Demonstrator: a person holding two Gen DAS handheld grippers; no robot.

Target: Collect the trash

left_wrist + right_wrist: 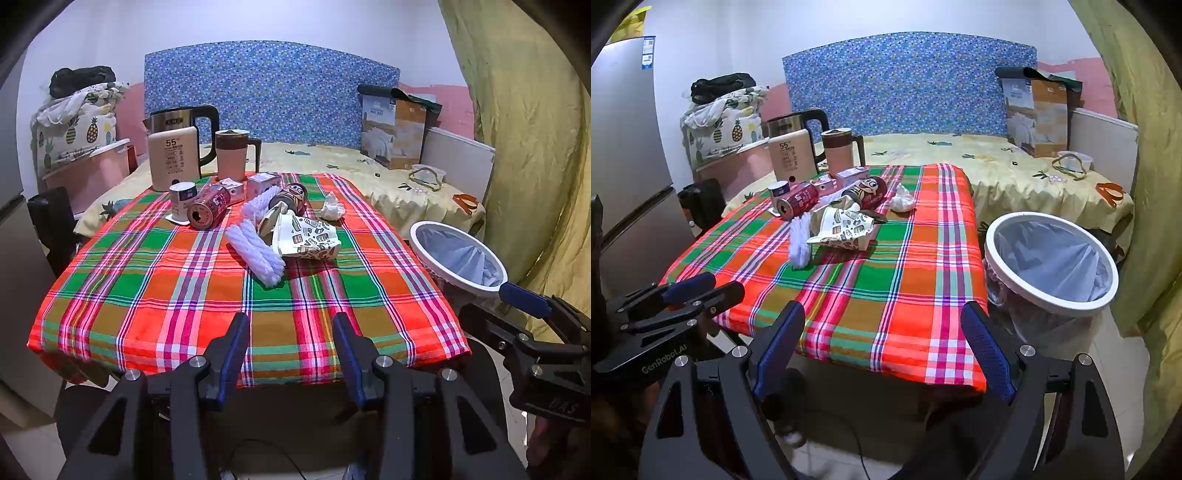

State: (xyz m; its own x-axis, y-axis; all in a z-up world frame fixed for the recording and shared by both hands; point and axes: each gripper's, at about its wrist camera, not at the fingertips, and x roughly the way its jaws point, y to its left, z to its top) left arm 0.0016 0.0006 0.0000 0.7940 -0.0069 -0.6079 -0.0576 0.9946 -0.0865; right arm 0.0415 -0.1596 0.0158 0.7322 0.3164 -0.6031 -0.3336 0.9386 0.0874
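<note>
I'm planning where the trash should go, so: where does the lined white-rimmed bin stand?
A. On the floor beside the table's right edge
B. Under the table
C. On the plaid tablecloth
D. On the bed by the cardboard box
A: the bin stands on the floor just off the right edge of the table, its liner open and nothing visible inside.

Both wrist views beyond the near edge, angled down, sharing plaid table [155,295].

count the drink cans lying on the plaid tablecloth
2: a red aluminium can at the pile's left, open end facing the camera, and a dark cartoon-face can behind the crumpled paper cup. Others may be hidden.
</note>
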